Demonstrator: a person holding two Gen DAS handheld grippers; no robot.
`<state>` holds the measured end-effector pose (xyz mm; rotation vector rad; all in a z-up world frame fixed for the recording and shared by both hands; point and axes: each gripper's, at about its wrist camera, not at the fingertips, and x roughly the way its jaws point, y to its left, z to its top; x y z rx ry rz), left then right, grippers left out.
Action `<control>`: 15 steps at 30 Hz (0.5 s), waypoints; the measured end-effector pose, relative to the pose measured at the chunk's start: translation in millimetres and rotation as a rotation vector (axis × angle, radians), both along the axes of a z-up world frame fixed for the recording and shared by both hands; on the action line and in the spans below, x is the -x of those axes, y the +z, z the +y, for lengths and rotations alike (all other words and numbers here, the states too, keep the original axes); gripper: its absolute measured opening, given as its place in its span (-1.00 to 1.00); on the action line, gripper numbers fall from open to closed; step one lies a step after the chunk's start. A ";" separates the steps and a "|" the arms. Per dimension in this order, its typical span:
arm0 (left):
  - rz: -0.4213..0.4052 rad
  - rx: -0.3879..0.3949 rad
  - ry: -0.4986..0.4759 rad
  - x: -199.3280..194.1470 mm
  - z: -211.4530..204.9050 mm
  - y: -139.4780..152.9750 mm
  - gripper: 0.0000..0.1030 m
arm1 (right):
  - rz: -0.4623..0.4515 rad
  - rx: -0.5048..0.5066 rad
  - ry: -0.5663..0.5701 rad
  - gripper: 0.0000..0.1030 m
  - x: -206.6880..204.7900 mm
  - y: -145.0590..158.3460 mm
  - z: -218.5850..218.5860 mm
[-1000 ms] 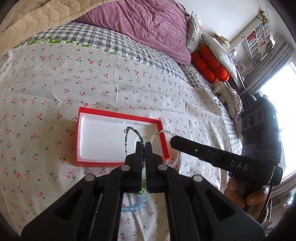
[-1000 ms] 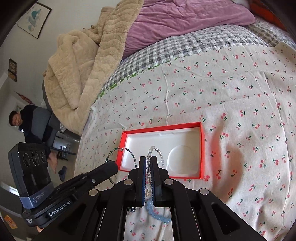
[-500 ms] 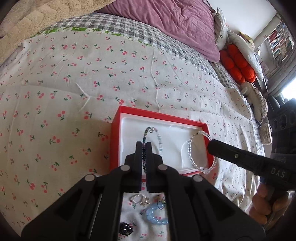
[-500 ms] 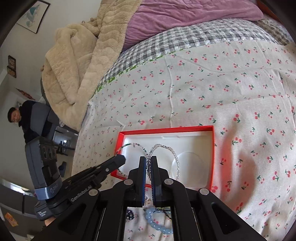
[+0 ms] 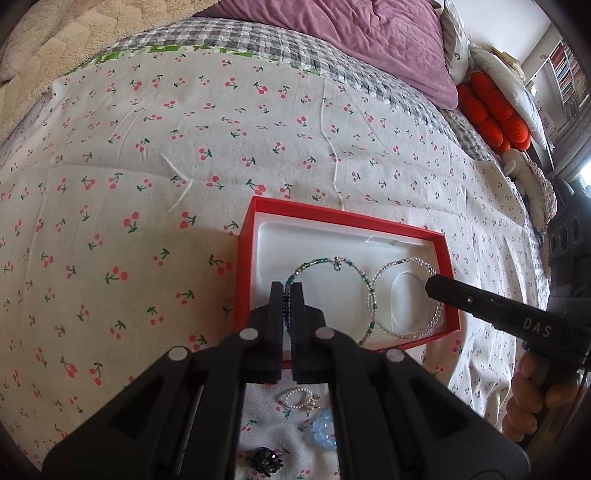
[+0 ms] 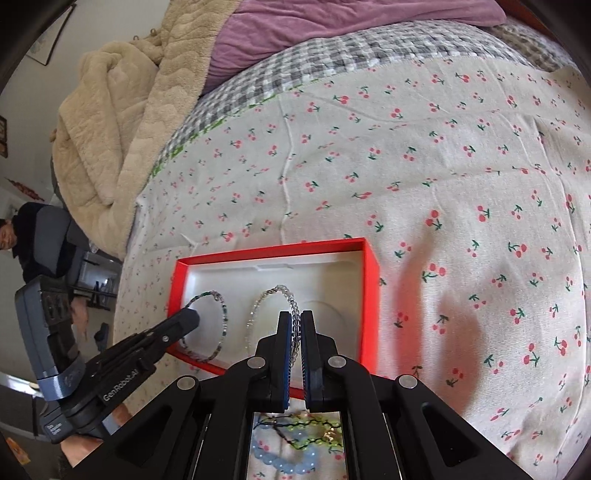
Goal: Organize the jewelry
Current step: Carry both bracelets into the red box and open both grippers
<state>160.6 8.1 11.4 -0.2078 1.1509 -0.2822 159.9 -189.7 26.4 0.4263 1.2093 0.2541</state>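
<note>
On the cherry sheet (image 5: pixel 155 155) of the bed sits a red box (image 5: pixel 245 266) with a white inside. Over the box, left gripper (image 5: pixel 287 295) pinched on a green and purple bead bracelet (image 5: pixel 325 263), with the ring hanging above the white floor on the left half. Right gripper (image 6: pixel 295 325) pinched on a clear bead bracelet (image 6: pixel 286 291), held over the round dip in the right half. Both rings side by side, very close; cannot tell if touching the box floor. In front of the box, on the sheet, more jewelry: a small pearl ring (image 5: pixel 295 398), a pale blue bead bracelet (image 6: pixel 280 458), a green and black cord piece (image 6: pixel 314 424), a dark sparkly bit (image 5: pixel 264 459). Far back: purple duvet (image 5: pixel 332 33), tan fuzzy blanket (image 6: pixel 122 110), orange cushion (image 5: pixel 491 110).
</note>
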 end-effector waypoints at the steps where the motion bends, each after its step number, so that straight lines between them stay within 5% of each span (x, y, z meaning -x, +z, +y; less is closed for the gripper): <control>1: 0.005 -0.008 0.000 0.4 -0.6 -0.8 -0.94 | 0.006 0.006 -0.005 -0.91 -0.6 -2.5 -1.9; 11: 0.001 -0.007 -0.008 4.3 -4.1 3.6 -0.90 | -0.004 0.083 0.002 -0.91 -4.7 -4.8 -1.3; 15: -0.018 0.012 -0.018 5.6 -3.2 9.6 -0.63 | -0.016 0.059 -0.003 -0.76 -5.0 -1.8 -4.3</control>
